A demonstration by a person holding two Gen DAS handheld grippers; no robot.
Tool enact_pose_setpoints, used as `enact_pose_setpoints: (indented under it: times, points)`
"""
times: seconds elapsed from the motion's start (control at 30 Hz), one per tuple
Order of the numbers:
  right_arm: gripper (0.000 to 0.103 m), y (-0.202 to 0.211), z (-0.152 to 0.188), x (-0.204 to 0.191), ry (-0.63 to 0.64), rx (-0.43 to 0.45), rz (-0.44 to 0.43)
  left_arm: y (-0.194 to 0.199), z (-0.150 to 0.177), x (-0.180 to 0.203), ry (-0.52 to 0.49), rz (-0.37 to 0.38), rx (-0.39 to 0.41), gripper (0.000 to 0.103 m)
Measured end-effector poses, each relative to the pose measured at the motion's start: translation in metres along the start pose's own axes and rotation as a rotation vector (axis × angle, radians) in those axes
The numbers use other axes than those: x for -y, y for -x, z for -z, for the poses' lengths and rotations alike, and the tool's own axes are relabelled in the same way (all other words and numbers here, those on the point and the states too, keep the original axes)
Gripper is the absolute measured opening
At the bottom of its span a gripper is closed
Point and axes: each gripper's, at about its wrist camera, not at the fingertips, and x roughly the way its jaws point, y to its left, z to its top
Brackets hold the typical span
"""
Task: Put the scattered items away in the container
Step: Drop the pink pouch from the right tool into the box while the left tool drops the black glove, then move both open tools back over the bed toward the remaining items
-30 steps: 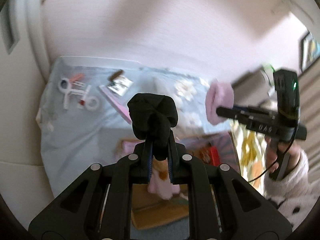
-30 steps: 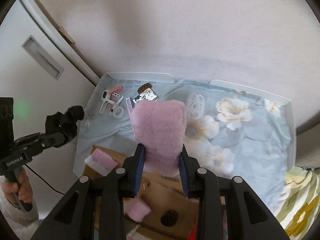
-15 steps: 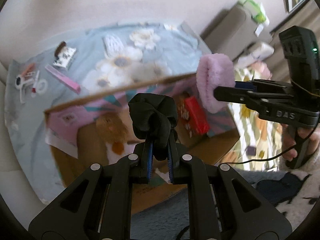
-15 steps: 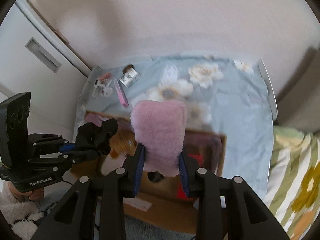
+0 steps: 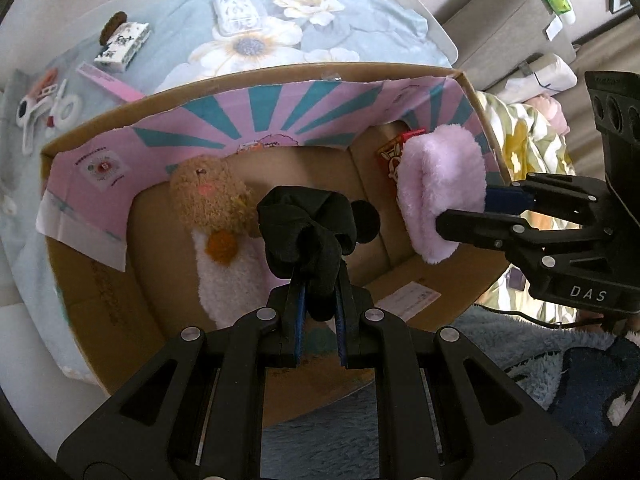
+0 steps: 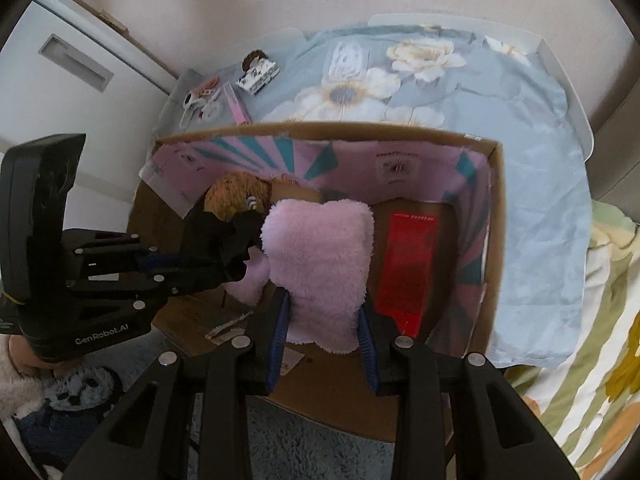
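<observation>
An open cardboard box (image 5: 240, 76) with a pink and teal lining stands below both grippers. My left gripper (image 5: 318, 280) is shut on a bunched black cloth item (image 5: 306, 228) and hangs over the middle of the box. My right gripper (image 6: 322, 312) is shut on a fluffy pink item (image 6: 320, 256) over the box's right half. In the left wrist view the right gripper (image 5: 460, 212) comes in from the right with the pink item (image 5: 440, 184). In the right wrist view the left gripper (image 6: 216, 260) and black item (image 6: 236, 248) sit just left of the pink one.
Inside the box lie a brown-headed plush toy (image 5: 208, 196) and a red packet (image 6: 408, 264). On the blue floral cloth (image 6: 540, 160) behind it lie a small patterned box (image 5: 122, 46), a pink strip (image 5: 108, 82), white looped tools (image 5: 48, 104) and a clear case (image 5: 236, 14). A blue shaggy rug (image 5: 320, 440) lies in front.
Both grippers have come down and back from over the floral cloth to over the open box, each still gripping its item. The box interior now fills both views.
</observation>
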Motion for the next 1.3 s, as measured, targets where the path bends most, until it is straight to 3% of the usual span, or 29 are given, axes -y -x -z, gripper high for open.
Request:
enact_pose_setpoints:
  times: [0.07, 0.1, 0.13, 0.17, 0.2, 0.23, 0.37, 0.67, 0.9, 1.1, 1.3]
  points:
    - [0.033, 0.000, 0.000, -0.001, 0.007, -0.001, -0.007, 0.003, 0.000, 0.001, -0.005, 0.031, 0.011, 0.016]
    - [0.033, 0.001, 0.000, -0.001, 0.016, -0.002, -0.013, 0.005, 0.000, 0.002, -0.002, 0.048, 0.015, 0.034]
    - [0.041, 0.001, -0.001, -0.003, 0.029, -0.004, -0.011, 0.007, -0.001, 0.003, 0.003, 0.054, 0.019, 0.048]
    - [0.050, 0.000, -0.002, -0.005, 0.041, -0.011, 0.000, 0.012, -0.002, 0.003, 0.009, 0.045, 0.035, 0.078]
    - [0.055, 0.000, -0.003, -0.006, 0.042, -0.015, 0.019, 0.018, -0.002, 0.003, 0.010, 0.036, 0.066, 0.090]
    - [0.063, 0.000, -0.003, -0.006, 0.043, -0.017, 0.037, 0.021, -0.002, 0.003, 0.012, 0.035, 0.088, 0.091]
    - [0.074, 0.015, -0.003, -0.004, 0.047, 0.036, 0.034, 0.048, -0.006, -0.010, 0.065, 0.037, 0.177, 0.092]
    - [0.075, 0.026, -0.009, 0.009, -0.022, 0.059, 0.014, 0.079, -0.011, -0.049, 0.206, 0.055, 0.277, 0.092]
    - [0.075, 0.033, -0.018, 0.001, -0.003, 0.076, 0.012, 0.099, -0.014, -0.064, 0.227, 0.030, 0.314, 0.092]
    - [0.075, 0.043, -0.038, -0.009, 0.044, 0.105, 0.042, 0.116, -0.032, -0.086, 0.271, -0.008, 0.336, 0.092]
    - [0.075, 0.046, -0.065, -0.020, 0.050, 0.128, 0.048, 0.119, -0.063, -0.112, 0.346, 0.016, 0.324, 0.092]
